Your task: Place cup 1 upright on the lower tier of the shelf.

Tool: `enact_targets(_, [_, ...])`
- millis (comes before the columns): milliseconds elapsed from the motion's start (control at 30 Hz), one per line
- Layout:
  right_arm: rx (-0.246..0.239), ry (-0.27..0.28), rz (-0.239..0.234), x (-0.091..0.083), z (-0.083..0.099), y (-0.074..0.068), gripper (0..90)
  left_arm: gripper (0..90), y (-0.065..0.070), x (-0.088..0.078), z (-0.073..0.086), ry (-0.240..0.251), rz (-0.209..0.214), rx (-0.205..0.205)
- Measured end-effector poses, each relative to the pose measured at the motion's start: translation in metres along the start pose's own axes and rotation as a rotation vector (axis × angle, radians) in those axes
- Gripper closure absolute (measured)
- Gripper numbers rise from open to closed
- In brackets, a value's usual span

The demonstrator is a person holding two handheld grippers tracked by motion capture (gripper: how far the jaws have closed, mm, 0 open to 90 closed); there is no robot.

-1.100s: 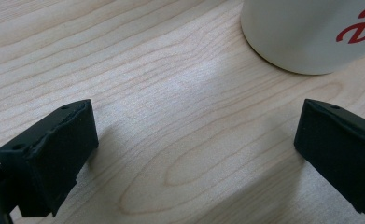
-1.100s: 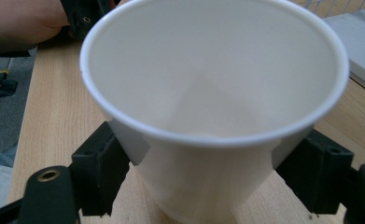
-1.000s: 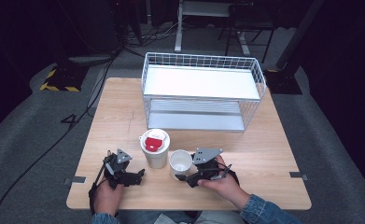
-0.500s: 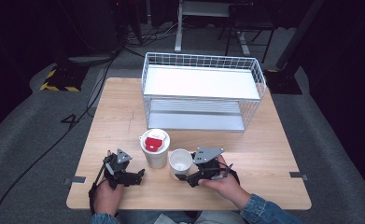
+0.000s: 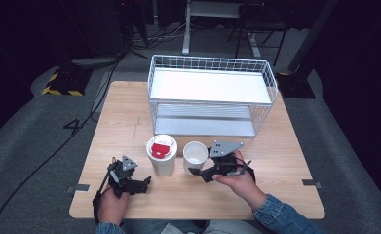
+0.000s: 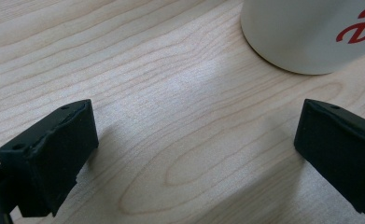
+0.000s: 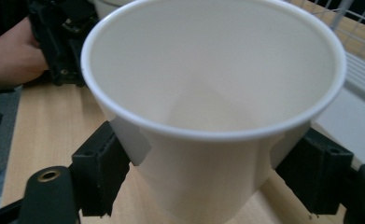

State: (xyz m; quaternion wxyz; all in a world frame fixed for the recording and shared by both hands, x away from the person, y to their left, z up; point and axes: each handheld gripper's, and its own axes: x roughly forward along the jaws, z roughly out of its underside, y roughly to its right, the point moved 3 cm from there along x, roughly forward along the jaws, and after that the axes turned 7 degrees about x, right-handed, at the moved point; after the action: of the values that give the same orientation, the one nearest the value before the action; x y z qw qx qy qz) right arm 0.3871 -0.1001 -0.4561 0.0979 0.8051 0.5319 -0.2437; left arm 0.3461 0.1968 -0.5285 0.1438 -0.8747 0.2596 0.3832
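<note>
Paper cup [image 5: 195,156] stands upright, mouth up, long axis vertical, near the worktop's front edge, just right of the lidded cup [image 5: 161,154]. Left gripper [image 5: 138,182] rests with jaws spread, empty. Right gripper [image 5: 199,171] clamps the cup's wall; the lift seems underway, and next likely calls for carrying it level toward the wire rack [image 5: 212,97].

Change over the last second: the right gripper [image 5: 196,171], its fingers [image 7: 98,168] clamped on the lower wall of the empty white paper cup [image 5: 195,156], has risen slightly, carrying the cup up off the light wooden table [image 5: 280,161]. In the high view, cup and gripper now sit a little higher and closer to the white wire basket [image 5: 212,97].
</note>
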Motion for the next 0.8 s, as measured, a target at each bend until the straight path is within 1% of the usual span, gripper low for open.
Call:
enact_targets(167, [0.020,0.012,0.050,-0.002,-0.010,0.016,22.8,0.1,0.000,0.000,0.000,0.000,0.000,0.000])
enact_targets(233, [0.036,0.016,0.064,-0.003,-0.014,0.022,22.9,0.1,0.000,0.000,0.000,0.000,0.000,0.000])
enact_targets(267, [0.036,0.016,0.064,-0.003,-0.014,0.022,22.9,0.1,0.000,0.000,0.000,0.000,0.000,0.000])
enact_targets(333, [0.049,0.019,0.082,-0.002,-0.017,0.030,22.8,0.1,0.000,0.000,0.000,0.000,0.000,-0.001])
enact_targets(367, [0.061,0.020,0.106,-0.002,-0.020,0.038,22.9,0.1,0.000,0.000,0.000,0.000,0.000,-0.001])
enact_targets(667, [0.105,0.029,0.226,-0.003,-0.028,0.077,22.8,0.1,0.000,0.000,0.000,0.000,0.000,-0.001])
enact_targets(700, [0.105,0.029,0.226,-0.003,-0.028,0.077,22.8,0.1,0.000,0.000,0.000,0.000,0.000,-0.001])
enact_targets(733, [0.113,0.022,0.261,-0.001,-0.027,0.086,22.8,0.1,0.000,0.000,0.000,0.000,0.000,0.000])
enact_targets(800, [0.119,0.014,0.293,0.002,-0.025,0.095,22.7,0.1,0.000,0.000,0.000,0.000,0.000,0.000])
